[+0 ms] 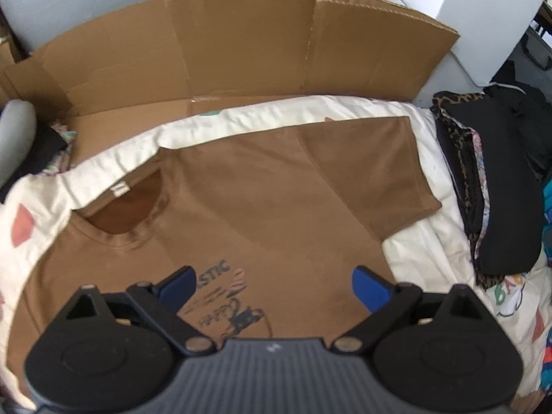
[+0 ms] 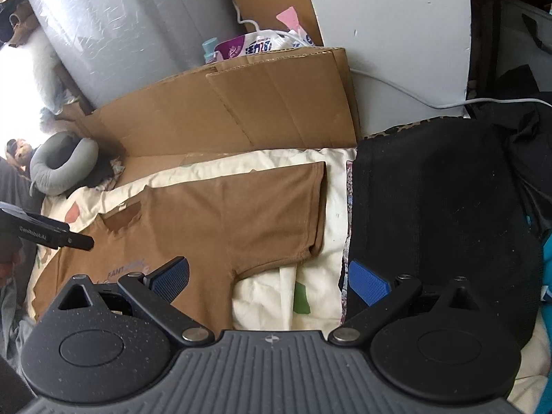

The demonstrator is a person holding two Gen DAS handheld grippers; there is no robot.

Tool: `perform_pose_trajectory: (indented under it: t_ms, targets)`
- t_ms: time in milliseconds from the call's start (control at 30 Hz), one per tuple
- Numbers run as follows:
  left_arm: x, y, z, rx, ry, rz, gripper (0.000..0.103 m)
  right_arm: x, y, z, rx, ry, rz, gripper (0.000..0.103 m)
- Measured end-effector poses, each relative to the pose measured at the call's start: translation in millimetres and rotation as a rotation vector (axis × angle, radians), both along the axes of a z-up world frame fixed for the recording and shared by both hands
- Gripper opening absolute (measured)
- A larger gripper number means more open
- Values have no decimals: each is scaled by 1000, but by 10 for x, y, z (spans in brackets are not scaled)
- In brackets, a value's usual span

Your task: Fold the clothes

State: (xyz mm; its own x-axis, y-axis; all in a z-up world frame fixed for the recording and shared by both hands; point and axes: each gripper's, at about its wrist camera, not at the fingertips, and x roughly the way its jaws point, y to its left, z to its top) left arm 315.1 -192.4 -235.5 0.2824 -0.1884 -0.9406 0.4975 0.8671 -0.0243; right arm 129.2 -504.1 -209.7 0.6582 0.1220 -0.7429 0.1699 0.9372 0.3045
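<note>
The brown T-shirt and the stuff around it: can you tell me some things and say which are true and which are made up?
1. The brown T-shirt lies spread flat on a cream sheet. True.
2. The left gripper is pinching the shirt. False: its jaws are wide open and hold nothing.
3. A stack of dark folded clothes sits beside the shirt's sleeve. True.
4. The cardboard lies on top of the shirt. False: it stands behind the sheet, beyond the shirt.
5. The right gripper is open. True.
6. The shirt's front is plain. False: it has printed lettering on it.
</note>
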Motion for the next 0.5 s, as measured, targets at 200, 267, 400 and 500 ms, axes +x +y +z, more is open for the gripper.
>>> perform_pose_trajectory:
  t_ms: [200,267,400,500]
  targets:
    - [-4,-107,-238,-60,-29,-27,91,131,61,-297,9,6,-29,87]
    - [-11,-136,-341,-67,-35,-38,88,197,79,-406,23,15,-43,83]
    - [-40,-179,-510,-74,-46,-66,70,328,115,-624,53,33,-72,76]
    - [-64,-191,-592,-88,-62,-79,61,427,142,-788,75,47,-93,64]
